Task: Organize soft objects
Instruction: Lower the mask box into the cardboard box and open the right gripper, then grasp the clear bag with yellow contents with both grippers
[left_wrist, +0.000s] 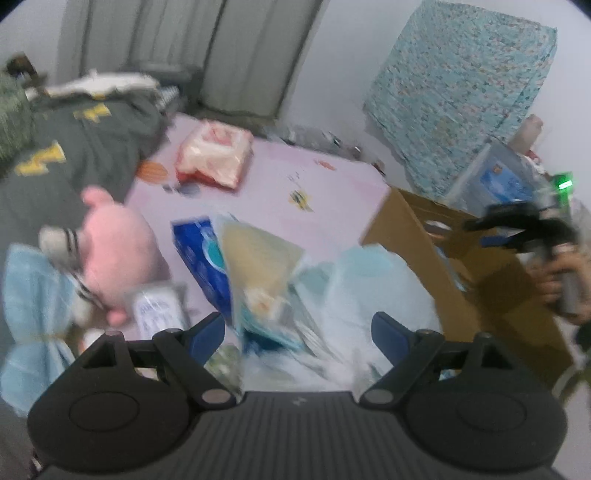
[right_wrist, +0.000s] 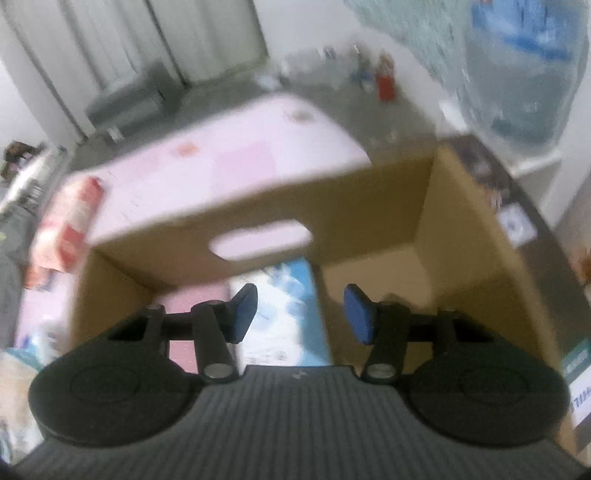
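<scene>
**Box barely started, pile still waiting on the bed**

Right tool (right_wrist: 301, 312) hangs over the open cardboard box (right_wrist: 461, 236), jaws spread and holding nothing. Down inside sit a pale blue pack (right_wrist: 284, 317) and a pink item (right_wrist: 195, 306), so by my reckoning a couple of pieces are home. Left tool (left_wrist: 297, 334) is spread wide too, empty, poised over the heap on the pink bed (left_wrist: 266, 184): blue tissue pack (left_wrist: 199, 254), yellowish packet (left_wrist: 255, 258), clear plastic bag (left_wrist: 373, 288). Further out lie the pink plush (left_wrist: 118, 251), light blue towel (left_wrist: 29, 295) and red-and-white pack (left_wrist: 212, 153). Most of the sorting looks undone. Both views are blurred.
</scene>
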